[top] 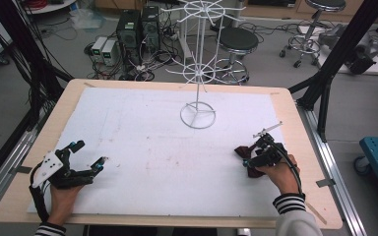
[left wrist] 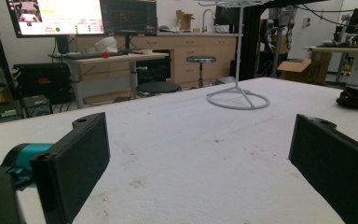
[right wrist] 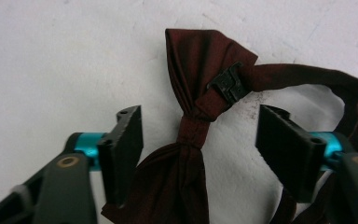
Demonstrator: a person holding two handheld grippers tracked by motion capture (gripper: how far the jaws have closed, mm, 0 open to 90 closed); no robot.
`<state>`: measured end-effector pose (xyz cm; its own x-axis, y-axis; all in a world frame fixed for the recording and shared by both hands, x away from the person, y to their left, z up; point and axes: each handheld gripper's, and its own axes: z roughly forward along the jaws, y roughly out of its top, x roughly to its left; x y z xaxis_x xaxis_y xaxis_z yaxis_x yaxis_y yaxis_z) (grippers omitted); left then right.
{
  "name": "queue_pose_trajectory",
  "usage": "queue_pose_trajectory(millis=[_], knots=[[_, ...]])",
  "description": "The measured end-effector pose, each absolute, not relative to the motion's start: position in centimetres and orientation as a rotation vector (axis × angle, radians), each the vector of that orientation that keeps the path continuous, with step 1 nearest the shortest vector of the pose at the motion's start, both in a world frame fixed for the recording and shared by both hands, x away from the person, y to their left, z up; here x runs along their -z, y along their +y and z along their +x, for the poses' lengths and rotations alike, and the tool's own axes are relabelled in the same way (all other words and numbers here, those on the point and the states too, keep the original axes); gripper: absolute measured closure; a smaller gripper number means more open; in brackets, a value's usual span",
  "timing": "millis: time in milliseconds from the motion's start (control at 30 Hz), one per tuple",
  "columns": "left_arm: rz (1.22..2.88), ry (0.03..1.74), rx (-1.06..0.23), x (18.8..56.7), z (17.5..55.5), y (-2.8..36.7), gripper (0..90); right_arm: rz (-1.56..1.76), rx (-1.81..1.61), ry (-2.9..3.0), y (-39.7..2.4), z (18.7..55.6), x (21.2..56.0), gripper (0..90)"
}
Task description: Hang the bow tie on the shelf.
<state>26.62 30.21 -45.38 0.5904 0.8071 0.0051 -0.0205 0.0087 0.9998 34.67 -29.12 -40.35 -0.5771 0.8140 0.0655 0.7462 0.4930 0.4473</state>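
Right gripper (right wrist: 199,140) straddles the bow tie (right wrist: 200,112), jaws apart.

The left hand (top: 61,196) comes in from the bottom edge near the left corner of the bench (top: 39,147), gripping the left tongs (top: 89,157); their jaws stand wide apart, pointing forward and to the right, low over the surface, with nothing between them; the right hand (top: 281,174), in a striped cuff, holds the right tongs (top: 248,156) near the right edge, angled forward and to the left; in the right gripper view those jaws are spread wide and tipped steeply down toward the surface.
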Motion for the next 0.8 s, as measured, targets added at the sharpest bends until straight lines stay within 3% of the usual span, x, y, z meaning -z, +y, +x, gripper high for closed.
queue_pose_trajectory(millis=[300,600,800], knots=[[1.427,0.719,-0.742,45.38,26.63,30.21,5.6,1.38,-0.612,2.601,-28.76,34.93,40.66,49.8],[1.426,0.719,-0.742,45.38,26.63,30.21,5.6,1.39,-0.569,2.626,-28.51,35.08,40.77,75.8],[1.426,0.719,-0.742,45.38,26.63,30.21,5.6,1.4,-0.569,2.627,-28.57,35.14,40.72,78.1]])
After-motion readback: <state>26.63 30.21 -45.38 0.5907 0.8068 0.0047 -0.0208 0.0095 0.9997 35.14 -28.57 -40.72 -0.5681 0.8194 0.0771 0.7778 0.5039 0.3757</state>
